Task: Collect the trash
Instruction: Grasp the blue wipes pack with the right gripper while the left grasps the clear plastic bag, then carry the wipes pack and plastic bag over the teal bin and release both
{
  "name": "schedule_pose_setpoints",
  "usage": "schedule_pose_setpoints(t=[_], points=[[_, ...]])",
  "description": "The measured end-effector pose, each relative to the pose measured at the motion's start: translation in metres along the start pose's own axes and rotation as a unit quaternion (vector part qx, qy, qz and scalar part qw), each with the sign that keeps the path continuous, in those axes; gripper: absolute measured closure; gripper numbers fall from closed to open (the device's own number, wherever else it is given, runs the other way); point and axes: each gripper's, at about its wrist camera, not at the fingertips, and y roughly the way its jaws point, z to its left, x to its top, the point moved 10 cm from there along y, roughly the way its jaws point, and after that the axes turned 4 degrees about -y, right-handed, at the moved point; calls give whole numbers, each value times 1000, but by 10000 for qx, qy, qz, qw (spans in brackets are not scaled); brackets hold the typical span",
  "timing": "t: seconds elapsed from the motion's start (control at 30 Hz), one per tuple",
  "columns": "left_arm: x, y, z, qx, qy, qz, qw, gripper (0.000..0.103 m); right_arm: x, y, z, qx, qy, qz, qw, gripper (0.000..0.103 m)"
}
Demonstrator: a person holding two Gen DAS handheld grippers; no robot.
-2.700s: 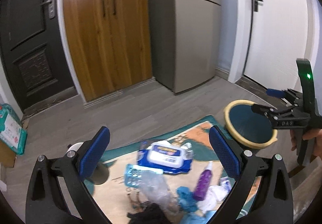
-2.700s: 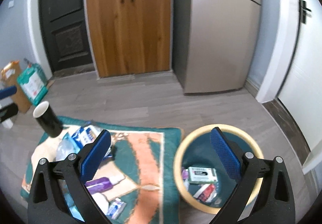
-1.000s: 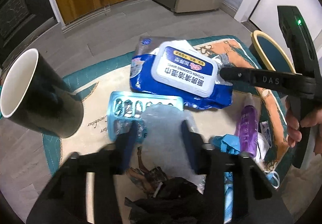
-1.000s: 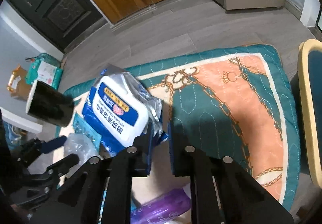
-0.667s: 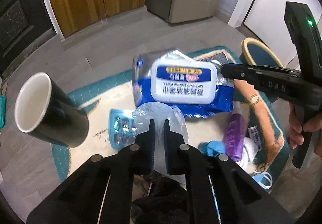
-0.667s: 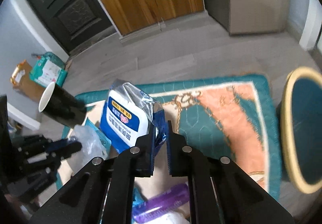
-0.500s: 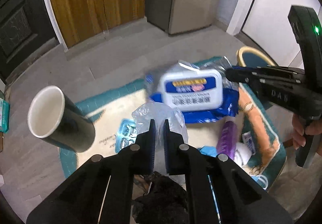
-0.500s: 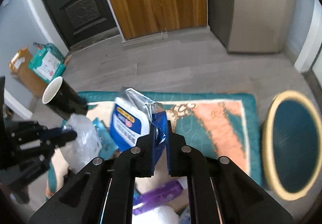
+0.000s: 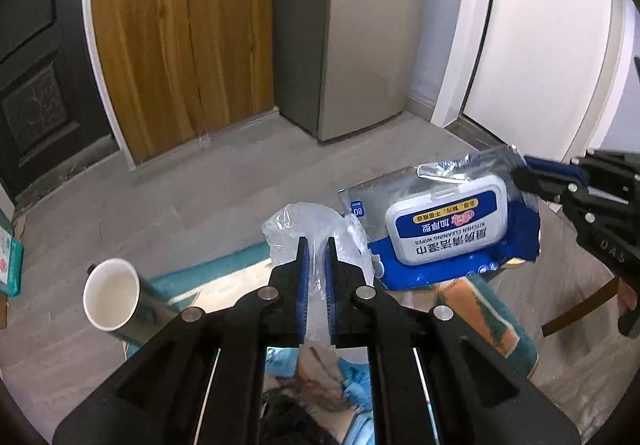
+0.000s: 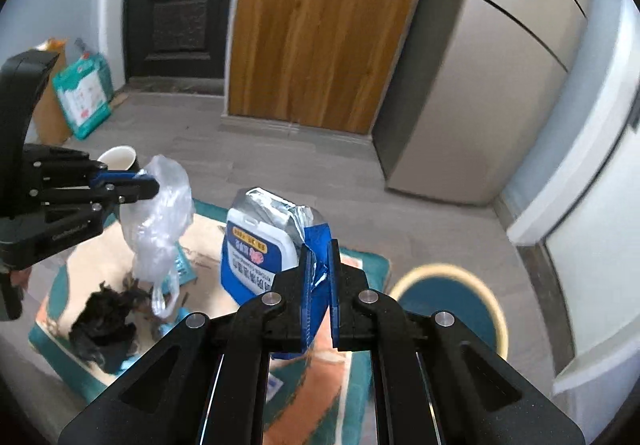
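Currently left gripper [image 9: 314,245] jaws clamped on clear plastic bag [image 10: 160,221], lifted above rug [image 10: 360,385], right gripper [image 10: 320,249] jaws clamped on blue wet-wipes pack [image 9: 440,225], yellow-rimmed bin [image 10: 452,309] near right, paper cup [image 9: 110,295] far left.

We hold the left gripper [image 9: 315,245] raised and pointed forward, its two blue-padded fingers [image 9: 302,277] drawn nearly together and clamped on the held item. We hold the right gripper [image 10: 320,253] at a similar height to its right, its blue-padded fingers [image 10: 333,285] likewise pressed close on what it carries. In the left wrist view, part of our right hand [image 9: 628,299] shows at the frame edge, wrapped around the right gripper's handle.
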Motion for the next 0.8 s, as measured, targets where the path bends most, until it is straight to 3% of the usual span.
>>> schedule_pose_setpoints(t=[0.8], points=[[18, 85, -151, -391, 842, 210, 9955, 96, -80, 20, -151, -442, 1203, 381, 9910, 94]])
